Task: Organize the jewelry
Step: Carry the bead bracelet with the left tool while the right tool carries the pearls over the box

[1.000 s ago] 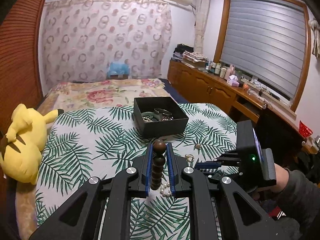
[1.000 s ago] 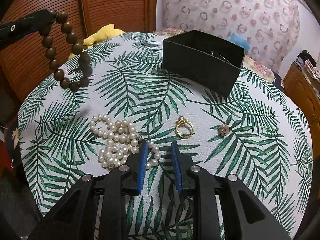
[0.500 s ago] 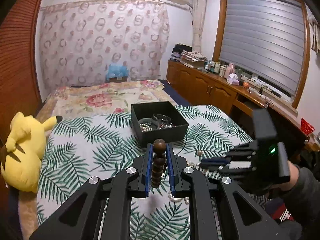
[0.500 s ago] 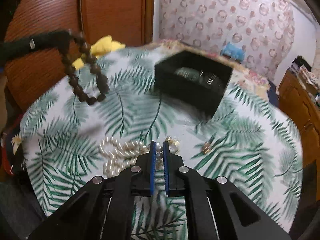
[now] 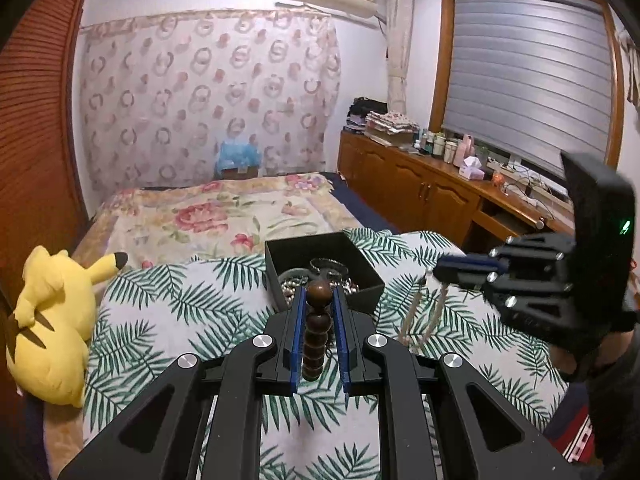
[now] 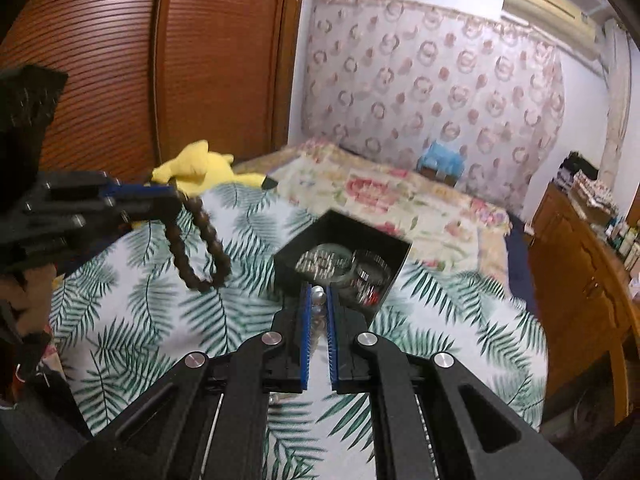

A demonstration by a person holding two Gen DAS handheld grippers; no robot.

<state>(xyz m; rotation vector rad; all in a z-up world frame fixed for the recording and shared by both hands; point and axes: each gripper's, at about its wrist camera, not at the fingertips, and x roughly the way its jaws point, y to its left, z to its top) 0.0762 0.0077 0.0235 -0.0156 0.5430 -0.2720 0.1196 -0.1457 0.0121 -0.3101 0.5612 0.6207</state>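
My left gripper [image 5: 319, 300] was clamped on the brown bead bracelet [image 6: 198, 246] — its loop hung in the air over the palm-print cloth [image 6: 160, 320], left of the black box [image 6: 340, 240]. My right gripper [image 6: 318, 300] was pinched on the pearl strand [image 5: 424, 316], which dangled off the cloth just right of the box — other jewelry already lay inside it.

Left gripper [image 5: 319, 312]: raised, level; jaws clamped on a bead strand
Right gripper [image 6: 318, 300]: raised beside it; jaws pinched nearly together on a pearl strand
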